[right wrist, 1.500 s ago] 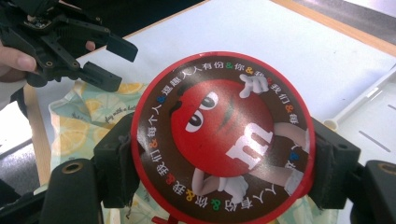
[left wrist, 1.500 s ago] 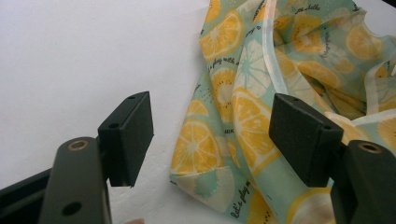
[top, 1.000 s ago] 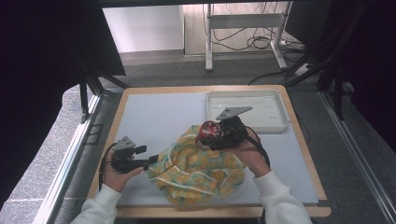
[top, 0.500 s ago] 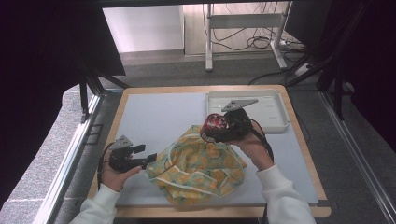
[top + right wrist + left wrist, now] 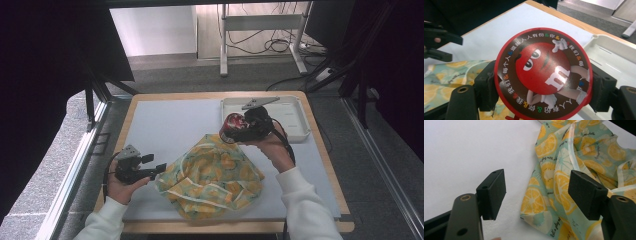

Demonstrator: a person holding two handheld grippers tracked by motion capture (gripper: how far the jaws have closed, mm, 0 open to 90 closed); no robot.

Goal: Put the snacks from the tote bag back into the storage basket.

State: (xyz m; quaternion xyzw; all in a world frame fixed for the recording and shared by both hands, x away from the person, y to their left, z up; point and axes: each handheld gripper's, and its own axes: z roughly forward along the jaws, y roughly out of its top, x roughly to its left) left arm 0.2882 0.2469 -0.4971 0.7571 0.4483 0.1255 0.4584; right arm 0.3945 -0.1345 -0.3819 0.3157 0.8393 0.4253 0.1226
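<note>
The right gripper (image 5: 235,131) holds a round red-and-brown candy tin (image 5: 231,127) clear of the desk (image 5: 165,125), its jaws spread wide and pressed against the tin's sides. In the right gripper view the tin (image 5: 544,75) faces the camera lid-on: a red rim, a brown ring of small lettering, and a red cartoon candy figure with white gloves in the middle, with a black pad touching it at 9 o'clock and another at 3 o'clock. From the high view the tin hangs a little past the centre of the desk toward 1 o'clock, just above the far edge of a lemon-print cloth bag (image 5: 212,175) and close beside the near left corner of a white tray (image 5: 295,117), which sits at the desk's 1 o'clock corner. In the right gripper view the tray (image 5: 614,57) lies at 2 o'clock behind the tin. The bag lies crumpled on the pale mat near the front middle of the desk, toward 6 o'clock. The left gripper (image 5: 159,169) rests low at 8 o'clock on the desk, pointing toward the bag's left edge, with its jaws standing wide apart and nothing between them. In the left gripper view (image 5: 536,195) the bag (image 5: 564,182) lies just ahead, its yellow citrus slices on mint green showing between and beyond the two pads.
</note>
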